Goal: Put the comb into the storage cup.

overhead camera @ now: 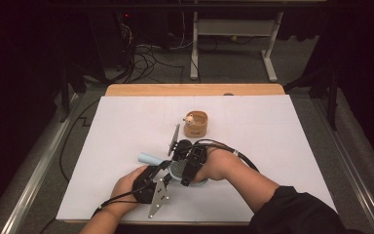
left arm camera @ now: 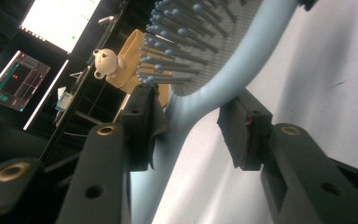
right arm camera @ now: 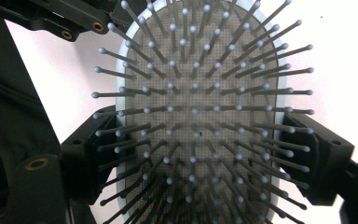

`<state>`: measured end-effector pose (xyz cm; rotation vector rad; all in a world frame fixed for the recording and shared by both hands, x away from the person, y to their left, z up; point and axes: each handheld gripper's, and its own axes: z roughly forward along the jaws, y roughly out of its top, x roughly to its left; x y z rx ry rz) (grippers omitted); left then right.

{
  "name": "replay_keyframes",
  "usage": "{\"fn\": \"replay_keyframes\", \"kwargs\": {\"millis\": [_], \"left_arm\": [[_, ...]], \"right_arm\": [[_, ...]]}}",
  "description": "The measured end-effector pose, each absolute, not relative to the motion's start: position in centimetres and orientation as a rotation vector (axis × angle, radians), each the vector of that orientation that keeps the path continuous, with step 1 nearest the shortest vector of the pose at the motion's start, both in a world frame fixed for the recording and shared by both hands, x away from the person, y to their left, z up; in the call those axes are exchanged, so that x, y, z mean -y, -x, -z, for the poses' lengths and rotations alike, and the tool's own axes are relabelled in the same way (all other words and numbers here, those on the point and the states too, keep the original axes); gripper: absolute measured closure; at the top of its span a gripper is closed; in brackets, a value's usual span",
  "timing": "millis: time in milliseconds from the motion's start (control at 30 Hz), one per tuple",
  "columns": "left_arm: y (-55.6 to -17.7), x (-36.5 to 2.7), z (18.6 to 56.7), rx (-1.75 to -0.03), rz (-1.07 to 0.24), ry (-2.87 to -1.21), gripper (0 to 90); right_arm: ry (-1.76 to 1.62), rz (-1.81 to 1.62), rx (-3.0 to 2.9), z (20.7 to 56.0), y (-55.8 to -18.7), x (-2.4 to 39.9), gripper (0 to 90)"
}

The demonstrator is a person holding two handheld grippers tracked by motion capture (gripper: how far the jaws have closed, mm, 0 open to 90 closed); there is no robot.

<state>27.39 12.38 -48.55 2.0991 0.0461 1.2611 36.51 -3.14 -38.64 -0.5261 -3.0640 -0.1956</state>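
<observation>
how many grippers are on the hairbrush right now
2. The right gripper is clamped across the hairbrush head; the left gripper straddles its neck, one pad touching, the other apart.

Hairbrush: lying on the white sheet at lower centre of the high view, handle pointing toward the upper left. Left gripper: sitting just left of the brush head, straddling the neck. Right gripper: sitting just right, straddling the head. Wooden cup: standing behind them toward frame centre, with a small bear figure sitting at its left rim.
</observation>
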Motion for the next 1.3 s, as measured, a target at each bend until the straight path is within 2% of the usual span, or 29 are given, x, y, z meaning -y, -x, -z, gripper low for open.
{"fn": "replay_keyframes", "kwargs": {"millis": [867, 1300], "left_arm": [[-27.06, -12.0, 48.62, -0.022, -1.324, -2.136, 63.2], [-27.3, -11.89, 48.21, -0.083, -1.264, -2.133, 60.5]], "right_arm": [[0.538, 0.182, 3.058, 38.64, -36.53, 3.1, 20.7], [0.55, 0.194, 3.056, 38.58, -36.55, 3.18, 20.7]]}}
